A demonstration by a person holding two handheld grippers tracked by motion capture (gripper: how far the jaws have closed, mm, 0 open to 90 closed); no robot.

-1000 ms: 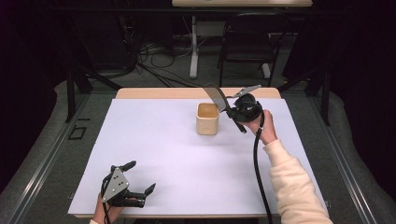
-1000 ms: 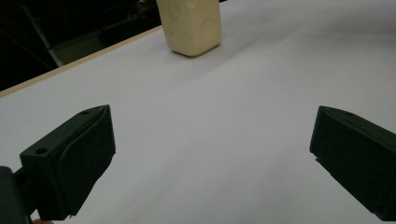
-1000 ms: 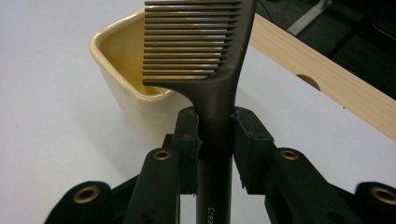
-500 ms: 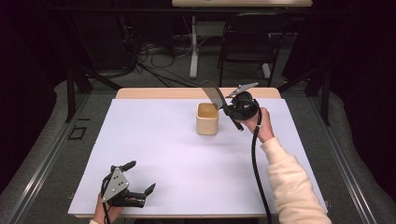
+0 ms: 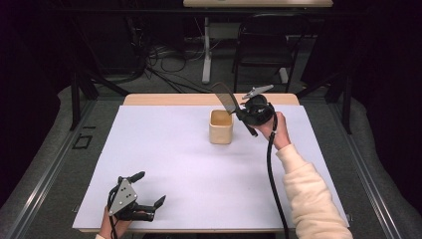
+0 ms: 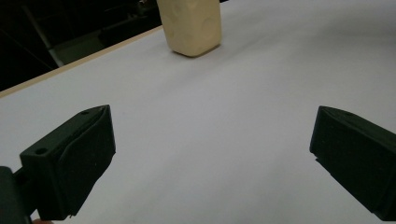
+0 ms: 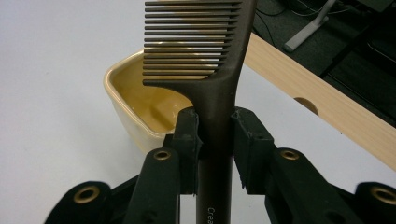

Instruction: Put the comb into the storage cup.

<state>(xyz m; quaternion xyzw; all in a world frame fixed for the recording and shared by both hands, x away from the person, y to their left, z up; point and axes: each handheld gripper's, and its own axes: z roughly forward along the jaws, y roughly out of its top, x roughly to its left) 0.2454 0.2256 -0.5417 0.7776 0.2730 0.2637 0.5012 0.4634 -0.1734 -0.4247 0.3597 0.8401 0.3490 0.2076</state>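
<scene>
Right claw [image 7: 215, 140] is clamped on the handle of the dark brown plastic comb [image 7: 205, 51], holding it up over the far side of the surface, teeth end slanting up and away above the cream square ceramic cup [image 5: 221, 127] (long axis tilted, not upright). Left claw [image 5: 149, 189] sits wide open and empty near the front edge. White sheet covers the wooden surface [image 5: 164, 99]; dark room behind, with a black chair [image 5: 263, 45].

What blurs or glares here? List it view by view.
High view: table evenly lit, dark surround, comb slightly soft. Left gripper view: near fingers soft, cup cropped at the top. Right gripper view: comb sharp, glossy sheen inside the cup, floor beyond blurred.
</scene>
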